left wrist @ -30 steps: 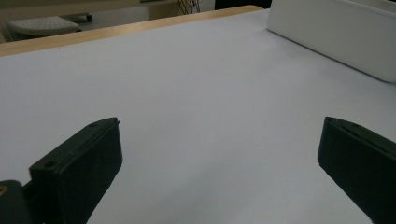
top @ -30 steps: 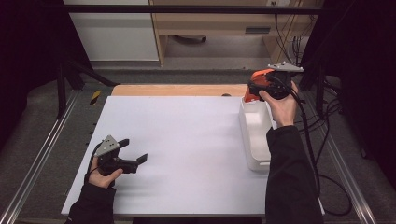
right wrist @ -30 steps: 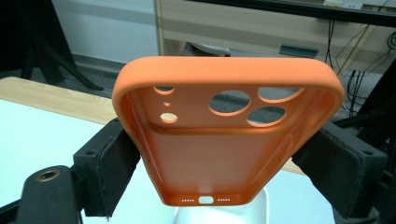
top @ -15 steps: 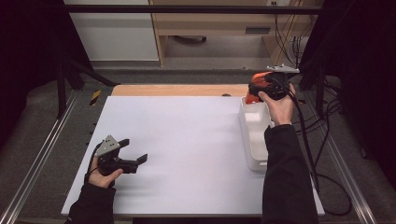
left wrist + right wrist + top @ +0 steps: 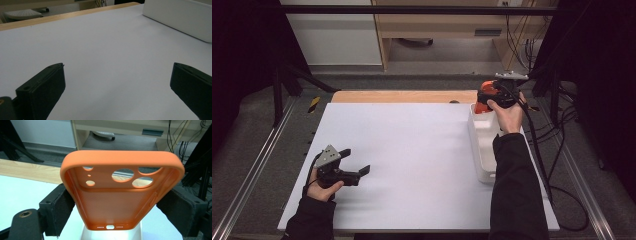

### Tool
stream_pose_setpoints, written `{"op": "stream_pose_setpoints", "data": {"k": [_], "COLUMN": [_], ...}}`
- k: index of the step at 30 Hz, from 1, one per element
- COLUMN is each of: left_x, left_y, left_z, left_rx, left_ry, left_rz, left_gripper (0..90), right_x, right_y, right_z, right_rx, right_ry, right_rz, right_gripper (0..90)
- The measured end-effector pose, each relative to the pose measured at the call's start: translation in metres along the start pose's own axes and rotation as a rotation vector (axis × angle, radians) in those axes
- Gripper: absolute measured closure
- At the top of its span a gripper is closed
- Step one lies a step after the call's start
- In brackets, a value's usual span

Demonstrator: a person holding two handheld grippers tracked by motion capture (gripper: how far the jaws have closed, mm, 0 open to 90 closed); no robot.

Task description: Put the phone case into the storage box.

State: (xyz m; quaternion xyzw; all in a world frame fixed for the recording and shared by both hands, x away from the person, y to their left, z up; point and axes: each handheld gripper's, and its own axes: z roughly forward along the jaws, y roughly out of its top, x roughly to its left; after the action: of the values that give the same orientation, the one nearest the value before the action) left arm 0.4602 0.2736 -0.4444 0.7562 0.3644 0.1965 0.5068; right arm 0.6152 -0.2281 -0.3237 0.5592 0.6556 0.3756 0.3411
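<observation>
The right gripper [image 5: 117,202] clamped an orange silicone phone case [image 5: 120,195] over the far end of the white rectangular tray [image 5: 484,150]; the left gripper [image 5: 357,162] rested with its jaws apart.

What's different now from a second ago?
The right gripper, still clamped on the orange phone case, has sunk a little toward the far end of the white tray. The left gripper stays open and resting on the table.

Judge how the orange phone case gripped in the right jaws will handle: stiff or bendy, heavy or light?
The orange phone case is a thin open shell with cut-outs, so probably light and somewhat bendy. Its matte, textured inside suggests it is unlikely to slip.
</observation>
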Motion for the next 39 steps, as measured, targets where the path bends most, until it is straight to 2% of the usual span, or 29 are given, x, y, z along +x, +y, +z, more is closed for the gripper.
{"op": "stream_pose_setpoints", "data": {"k": [22, 39], "left_x": [-0.001, -0.001], "left_y": [-0.001, -0.001], "left_z": [0.004, 0.004], "left_rx": [0.014, 0.018], "left_ry": [-0.002, -0.005], "left_rz": [0.012, 0.018], "left_gripper": [0.0, 0.0], "right_x": [-0.001, 0.007], "right_y": [-0.019, -0.029], "right_z": [0.025, 0.043], "right_rx": [0.046, 0.082], "right_ry": [-0.026, -0.038], "right_rz": [0.024, 0.015], "right_gripper": [16.0, 16.0]}}
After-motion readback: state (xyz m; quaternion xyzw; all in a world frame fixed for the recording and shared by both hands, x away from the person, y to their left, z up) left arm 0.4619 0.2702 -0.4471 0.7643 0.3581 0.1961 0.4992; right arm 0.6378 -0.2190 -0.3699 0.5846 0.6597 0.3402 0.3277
